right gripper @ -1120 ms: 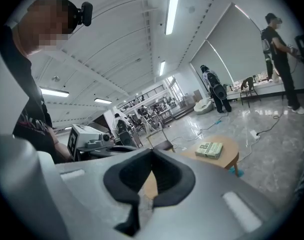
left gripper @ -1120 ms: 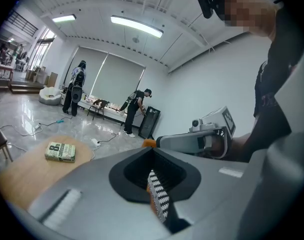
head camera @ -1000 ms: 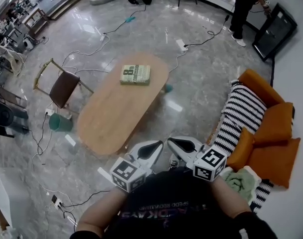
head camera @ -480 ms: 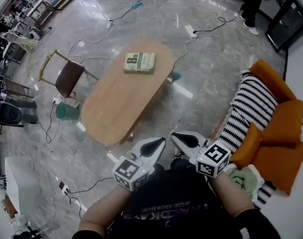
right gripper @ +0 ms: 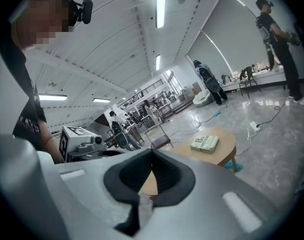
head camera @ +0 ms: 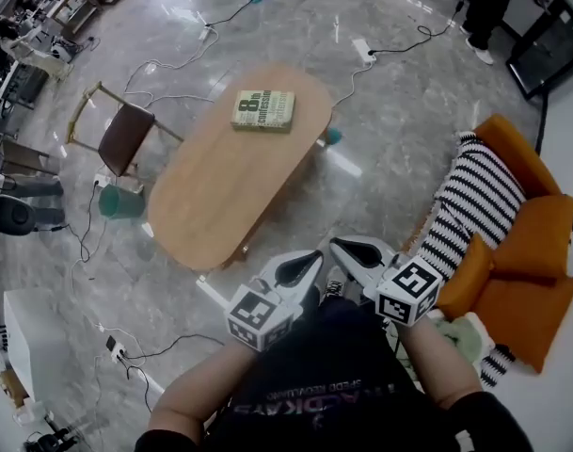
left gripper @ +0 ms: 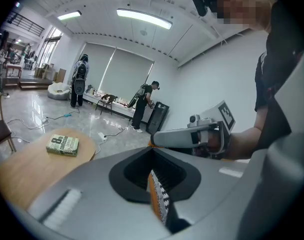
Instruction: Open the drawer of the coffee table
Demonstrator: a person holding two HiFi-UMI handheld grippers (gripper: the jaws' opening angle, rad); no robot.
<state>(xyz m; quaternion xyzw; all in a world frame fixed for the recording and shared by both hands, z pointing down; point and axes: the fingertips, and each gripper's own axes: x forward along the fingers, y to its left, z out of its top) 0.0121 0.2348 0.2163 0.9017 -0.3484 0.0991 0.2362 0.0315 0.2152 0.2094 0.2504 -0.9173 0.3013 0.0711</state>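
Oval light-wood coffee table (head camera: pixel 220 186), green book (head camera: pixel 263 109) on top, stands well ahead of both grippers; its drawer is hidden from above. Left gripper (head camera: pixel 314 256) jaws pressed together, holding nothing. Right gripper (head camera: pixel 336 245) likewise, near orange sofa (head camera: pixel 531 252).

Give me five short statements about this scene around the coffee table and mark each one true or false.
1. A book lies on the coffee table. True.
2. The book lies at the table's end nearest the person. False: it lies at the far end.
3. The left hand-held gripper and right hand-held gripper are both apart from the table. True.
4. The right hand-held gripper's jaws stand wide open. False: they are together, holding nothing.
5. The chair stands beside the orange sofa. False: the coffee table lies between them.
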